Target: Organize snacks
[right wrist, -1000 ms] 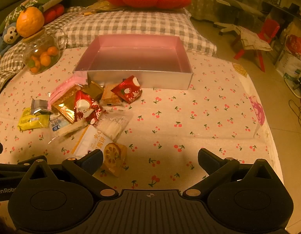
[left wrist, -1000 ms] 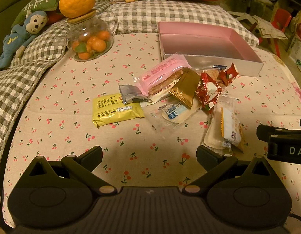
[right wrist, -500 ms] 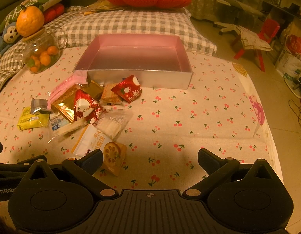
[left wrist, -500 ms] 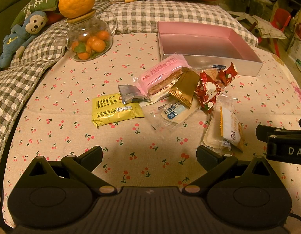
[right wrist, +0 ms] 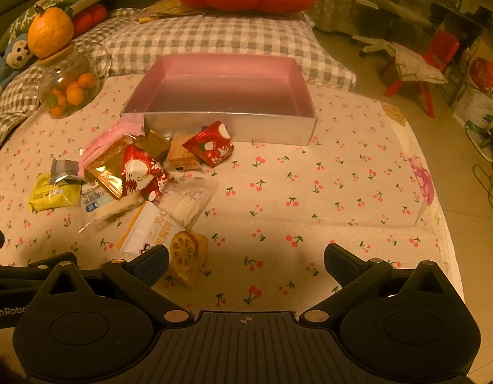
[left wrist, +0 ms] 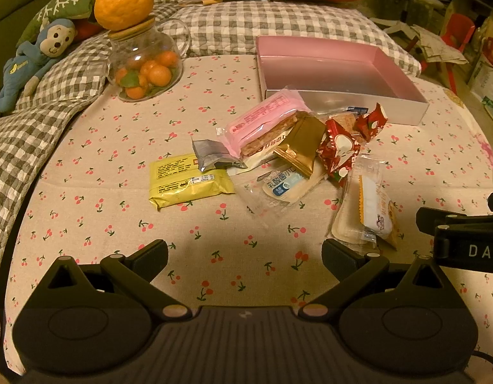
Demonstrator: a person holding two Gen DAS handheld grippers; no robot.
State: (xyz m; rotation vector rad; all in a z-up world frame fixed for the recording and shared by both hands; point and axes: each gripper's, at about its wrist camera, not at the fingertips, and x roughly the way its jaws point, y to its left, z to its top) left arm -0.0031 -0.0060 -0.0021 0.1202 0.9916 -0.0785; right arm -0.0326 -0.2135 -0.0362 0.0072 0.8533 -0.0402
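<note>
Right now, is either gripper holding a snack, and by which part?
Nothing is held. The left gripper and the right gripper have open jaws above the cloth.

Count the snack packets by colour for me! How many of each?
Red packets: 2
Pink packet: 1
Yellow packet: 1
Gold packet: 1
Silver packet: 1
Clear or white packets: 3
Biscuit packet, half hidden: 1
Total: 10, all outside the pink box.
</note>
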